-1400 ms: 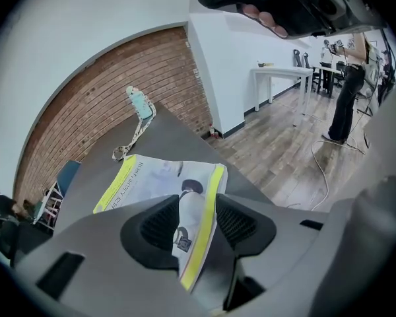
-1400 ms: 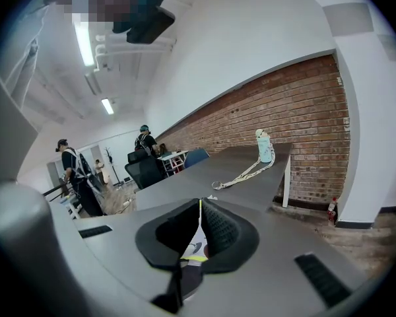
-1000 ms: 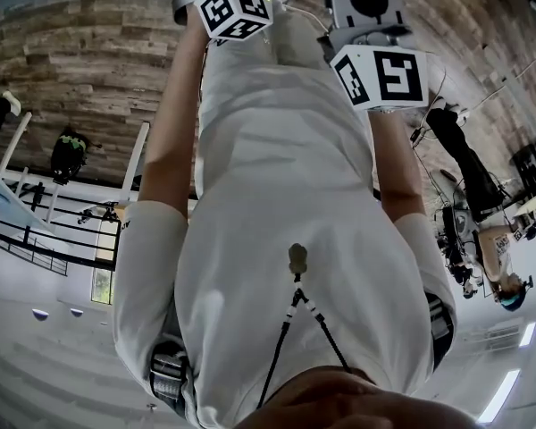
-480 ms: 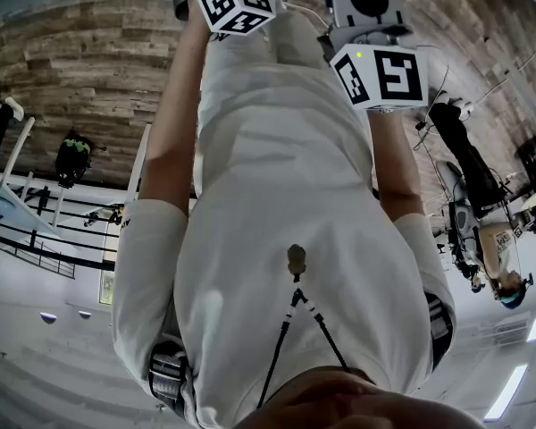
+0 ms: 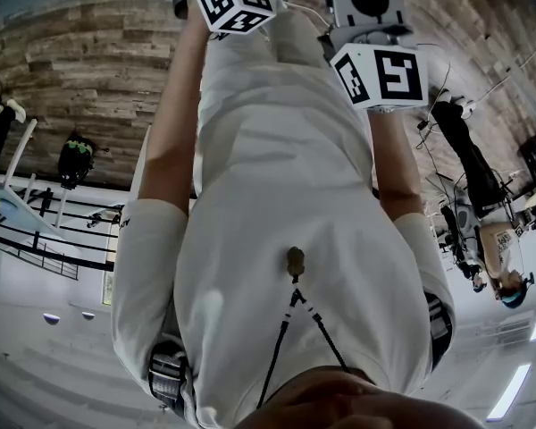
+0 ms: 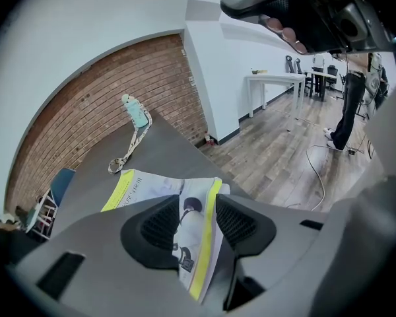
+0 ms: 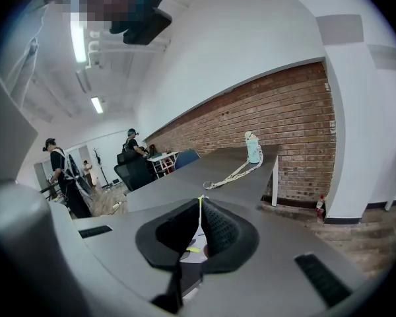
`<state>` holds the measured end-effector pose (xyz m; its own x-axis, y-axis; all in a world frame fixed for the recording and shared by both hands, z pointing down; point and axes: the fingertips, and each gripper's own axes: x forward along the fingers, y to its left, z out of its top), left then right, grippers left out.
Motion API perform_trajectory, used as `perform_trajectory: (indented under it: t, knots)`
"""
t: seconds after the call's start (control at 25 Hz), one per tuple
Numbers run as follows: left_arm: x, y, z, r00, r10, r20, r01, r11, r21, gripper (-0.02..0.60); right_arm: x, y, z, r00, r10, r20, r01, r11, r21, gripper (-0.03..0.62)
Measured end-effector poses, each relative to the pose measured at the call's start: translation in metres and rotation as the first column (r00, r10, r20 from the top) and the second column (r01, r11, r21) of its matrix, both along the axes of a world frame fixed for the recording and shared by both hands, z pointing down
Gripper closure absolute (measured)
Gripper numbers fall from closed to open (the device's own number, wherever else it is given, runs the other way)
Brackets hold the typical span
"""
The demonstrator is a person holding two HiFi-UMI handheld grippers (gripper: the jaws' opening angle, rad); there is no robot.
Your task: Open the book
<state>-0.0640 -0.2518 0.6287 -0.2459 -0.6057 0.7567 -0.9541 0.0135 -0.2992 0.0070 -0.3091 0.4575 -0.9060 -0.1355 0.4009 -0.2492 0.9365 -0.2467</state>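
R hand-held gripper (image 7: 199, 222) is pinched on a thin leaf of the book (image 6: 152, 187), which lies on the tabletop (image 6: 165, 147); L hand-held gripper (image 6: 198, 210) sits narrow-gapped w/ pages between, apparently unclamped, so I'd peel R slowly & steady w/ L.

Head view: steeply down own shirt (image 5: 295, 177), very near. Gripper views: low, close over table (image 6: 175, 157) — left faces book (image 6: 152, 189), right toward brick wall (image 7: 277, 121). Shared: table, book, bottle (image 6: 138, 114).
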Motion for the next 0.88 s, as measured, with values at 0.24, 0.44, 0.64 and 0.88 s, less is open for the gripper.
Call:
perform_trajectory:
  t: [0.24,0.44,0.64,0.88]
  knots:
    - [-0.003,0.003,-0.002,1.000,0.000,-0.007,0.000,1.000,0.009,0.396,0.000,0.007,0.000,1.000,0.005,-0.005,-0.005,1.000,0.001,0.556]
    - [-0.003,0.004,0.002,1.000,-0.006,0.020,0.006,1.000,-0.002,0.397,0.001,0.007,-0.001,1.000,0.010,-0.004,-0.010,1.000,0.005,0.557]
    - [-0.003,0.011,0.010,0.999,0.003,0.054,-0.001,1.000,-0.027,0.413,0.001,0.011,-0.003,1.000,0.015,0.000,-0.015,1.000,0.010,0.557]
    - [-0.007,0.015,0.010,0.999,-0.023,0.039,0.024,1.000,-0.011,0.428,0.006,0.014,-0.003,1.000,0.021,-0.006,-0.021,1.000,0.012,0.557]
